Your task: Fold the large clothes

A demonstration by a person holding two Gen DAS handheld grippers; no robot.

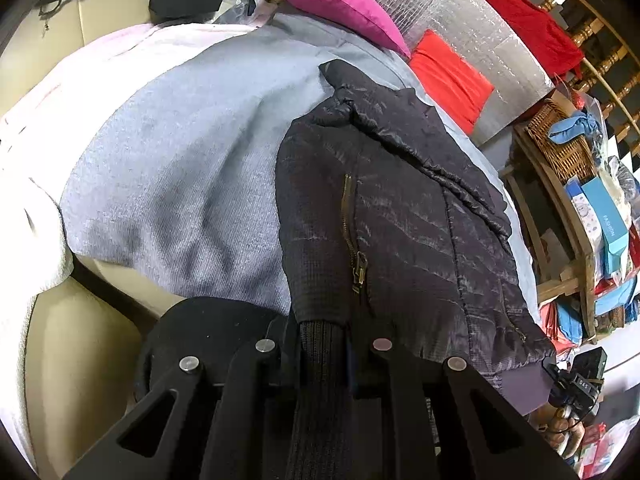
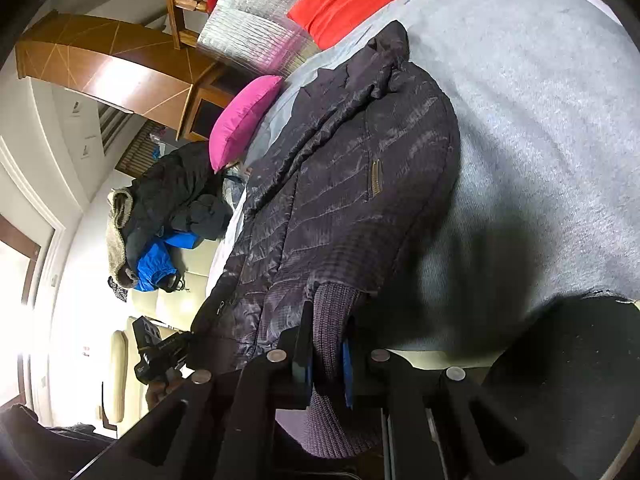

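Jacket [image 1: 400,208] lies flat on grey blanket [image 1: 168,168]; we pinch hem ribbing, left tool [image 1: 324,364] and right tool [image 2: 326,364] both clamped there, ready to fold.

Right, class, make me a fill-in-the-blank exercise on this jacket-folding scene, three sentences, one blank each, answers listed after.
1. The dark quilted jacket lies on a ____ blanket.
2. Each hand-held gripper, left and right, is shut on the jacket's ribbed ____.
3. Behind the jacket, beside the red cushion, lies a ____ cushion.

Answers: grey; hem; pink
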